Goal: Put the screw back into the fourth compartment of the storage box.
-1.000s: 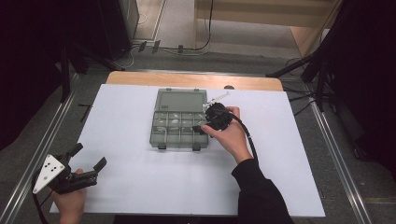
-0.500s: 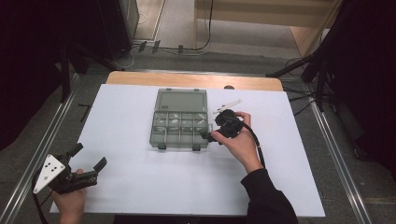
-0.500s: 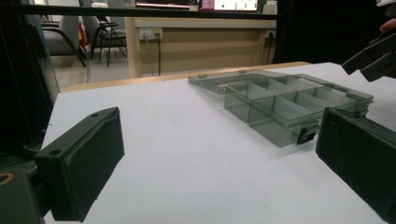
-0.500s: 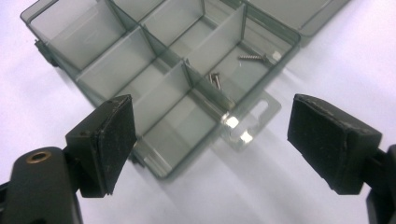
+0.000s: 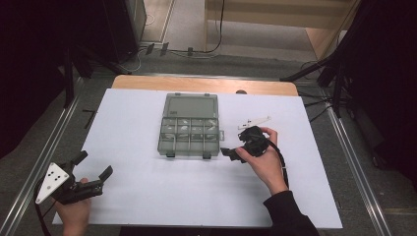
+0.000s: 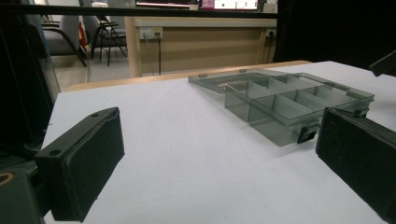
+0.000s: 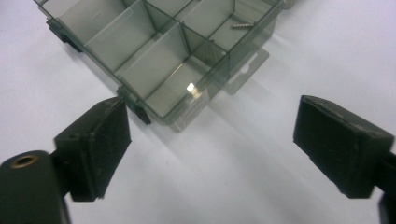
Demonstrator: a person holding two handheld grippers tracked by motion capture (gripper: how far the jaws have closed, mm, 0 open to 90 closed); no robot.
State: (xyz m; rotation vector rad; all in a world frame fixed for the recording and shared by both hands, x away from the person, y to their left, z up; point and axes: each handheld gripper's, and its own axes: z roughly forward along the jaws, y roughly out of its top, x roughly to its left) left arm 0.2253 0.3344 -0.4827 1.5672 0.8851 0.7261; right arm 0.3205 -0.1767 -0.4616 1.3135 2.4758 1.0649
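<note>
On the white table top (image 5: pixel 147 196), sat square in the middle, lid laid flat open away from the person: a smoky clear compartment box (image 5: pixel 189 129). Served as the landmark for everything else. Held small bits of hardware in several cells; showed a screw (image 7: pixel 242 24) in a far cell and a small bright piece (image 7: pixel 191 87) in the near corner cell in the right gripper view.

Beside the box's right front corner, just apart from it: the right gripper (image 5: pixel 231 153), jaws spread wide and holding nothing, aimed at that corner with its latch (image 7: pixel 142 114) near the left jaw. Had been over the right-hand cells 1 second before, then drawn back off the box and down toward the table. Read as a release: something probably dropped into a cell, or a retreat after a reach. Could not tell which from these pictures.

Well to the left of the box and nearer the person, at the table's front edge: the left gripper (image 5: pixel 93 164), jaws likewise spread, empty, unchanged in place across all 3 high views.

Just right of the box's far corner, beyond the right gripper: a small white plastic piece (image 5: pixel 253 121), flat on the table, likely a next pick.
</note>
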